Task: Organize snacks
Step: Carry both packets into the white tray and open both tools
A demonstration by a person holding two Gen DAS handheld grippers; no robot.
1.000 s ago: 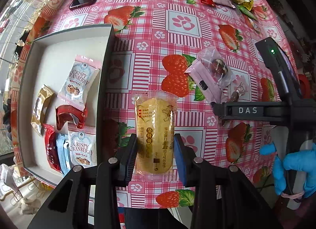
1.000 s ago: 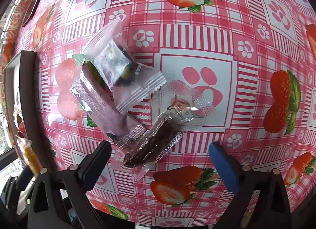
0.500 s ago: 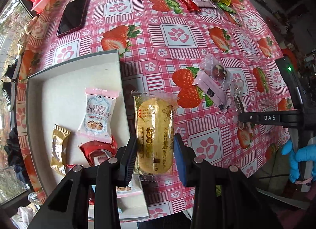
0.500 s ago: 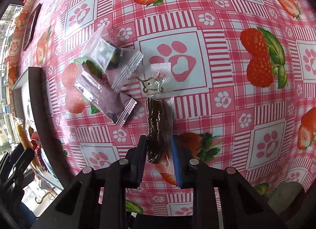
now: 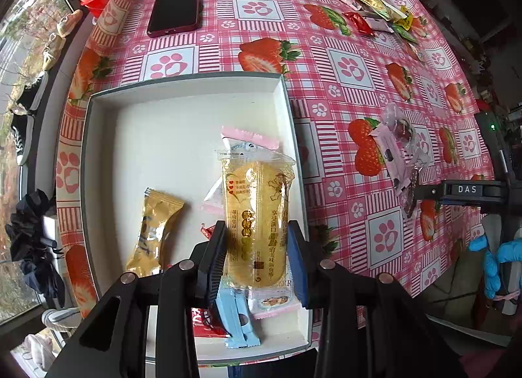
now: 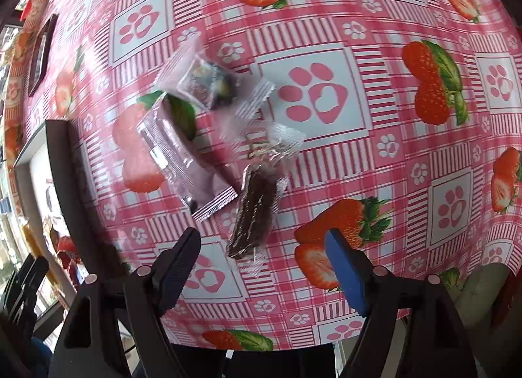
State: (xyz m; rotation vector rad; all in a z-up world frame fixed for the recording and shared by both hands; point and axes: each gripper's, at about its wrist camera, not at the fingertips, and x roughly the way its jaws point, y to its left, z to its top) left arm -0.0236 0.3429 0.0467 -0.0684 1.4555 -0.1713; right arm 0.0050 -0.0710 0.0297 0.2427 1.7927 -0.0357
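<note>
Strawberry-print tablecloth (image 5: 345, 68) — left tool (image 5: 256, 257) grips yellow snack (image 5: 256, 215) over tray (image 5: 182, 84); right tool (image 6: 262, 259) gapes.

The left gripper (image 5: 256, 259) is clamped on a yellow cake packet (image 5: 256, 215), held above the white tray (image 5: 182, 91); a gold packet (image 5: 155, 228), pink-edged packets and a light-blue packet (image 5: 239, 316) lie in the tray; a phone (image 5: 176, 6) rests on the strawberry tablecloth (image 5: 342, 68); the right gripper (image 5: 424, 190) hovers by a pink wrapper (image 5: 390, 153).
</note>
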